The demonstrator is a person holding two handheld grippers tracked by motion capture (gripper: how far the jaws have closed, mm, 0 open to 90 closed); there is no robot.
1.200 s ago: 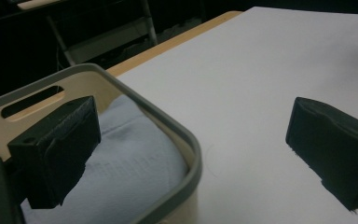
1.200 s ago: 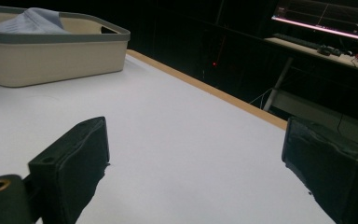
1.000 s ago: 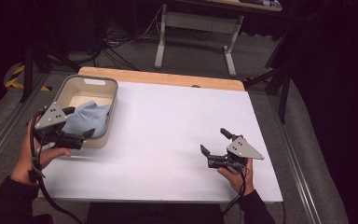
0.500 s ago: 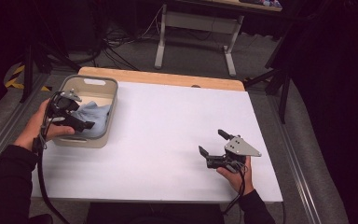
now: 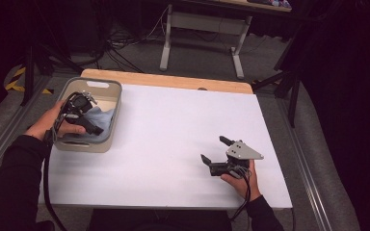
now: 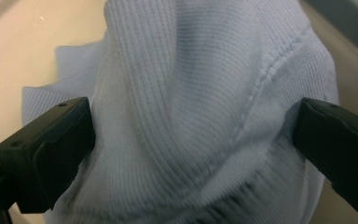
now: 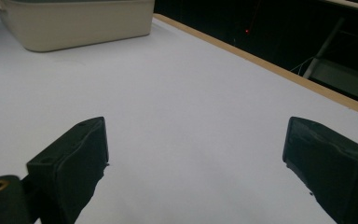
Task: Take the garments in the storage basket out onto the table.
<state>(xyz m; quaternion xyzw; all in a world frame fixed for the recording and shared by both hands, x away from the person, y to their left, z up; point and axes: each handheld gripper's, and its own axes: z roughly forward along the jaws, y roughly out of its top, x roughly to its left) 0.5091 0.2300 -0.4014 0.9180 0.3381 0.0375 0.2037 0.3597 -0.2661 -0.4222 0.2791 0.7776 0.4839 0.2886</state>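
Observation:
A pale blue knitted cloth [image 5: 102,117] lies bunched in a grey bin [image 5: 112,88] at the table's left. My left gripper [image 5: 94,126] reaches down into the bin. In the left gripper view the left gripper [image 6: 191,140] is open, its jaws standing on either side of a raised fold of the cloth [image 6: 191,93], and the bin's pale floor [image 6: 23,42] shows behind. My right gripper [image 5: 213,148] rests open low over the white table [image 5: 173,125] at the front right, with nothing between its jaws [image 7: 196,154].
The bin [image 7: 74,23] stands far off across the table in the right gripper view. A wooden strip [image 5: 173,81] runs along the table's far edge. Desk legs and cables [image 5: 173,33] stand on the floor beyond.
My left gripper has swung from the bin's near side up and over, then down into the bin onto the cloth. The right gripper has barely moved.

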